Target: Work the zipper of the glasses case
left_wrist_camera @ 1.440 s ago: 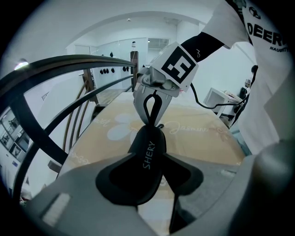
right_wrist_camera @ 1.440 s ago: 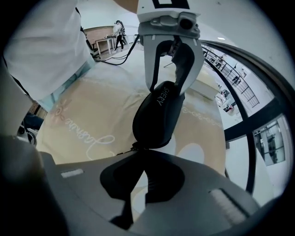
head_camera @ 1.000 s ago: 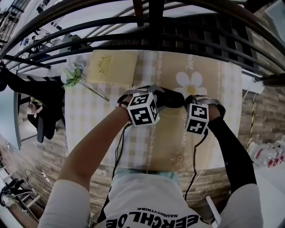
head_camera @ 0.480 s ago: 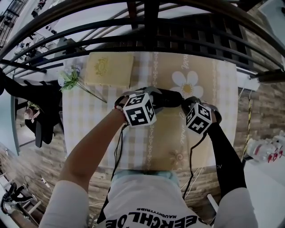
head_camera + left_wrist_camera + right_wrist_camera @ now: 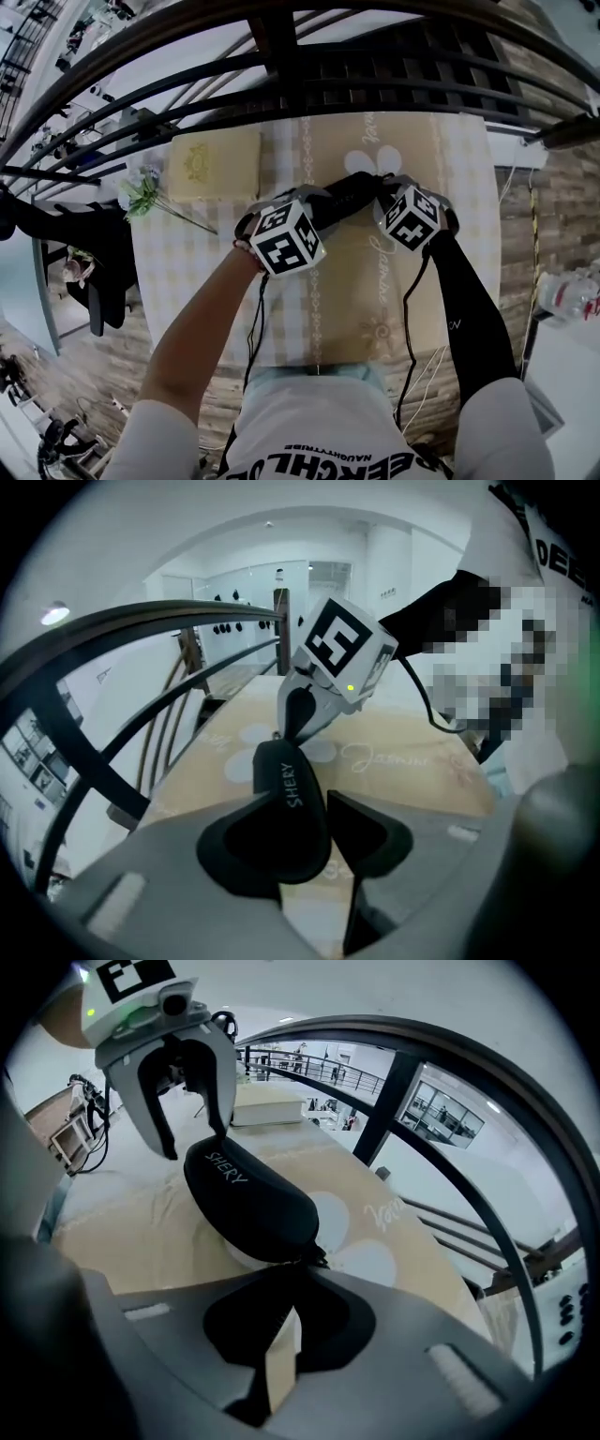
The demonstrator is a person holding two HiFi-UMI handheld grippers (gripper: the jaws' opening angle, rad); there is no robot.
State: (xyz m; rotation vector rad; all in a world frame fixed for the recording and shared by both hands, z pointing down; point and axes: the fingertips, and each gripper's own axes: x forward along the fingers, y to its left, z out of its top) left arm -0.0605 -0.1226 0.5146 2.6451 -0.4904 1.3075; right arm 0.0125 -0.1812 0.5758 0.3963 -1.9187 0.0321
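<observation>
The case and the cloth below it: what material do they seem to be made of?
Case: probably a stiff moulded shell covered in black matte fabric or leatherette. It keeps a rounded shape, shows no shine, and carries pale printed letters.
Cloth: likely a woven textile, matte beige with checks and printed daisies. The weave itself is too small to see.

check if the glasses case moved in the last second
Yes. The glasses case has shifted up the head view and now overlaps the white daisy print, which showed whole above it a second ago.
</observation>
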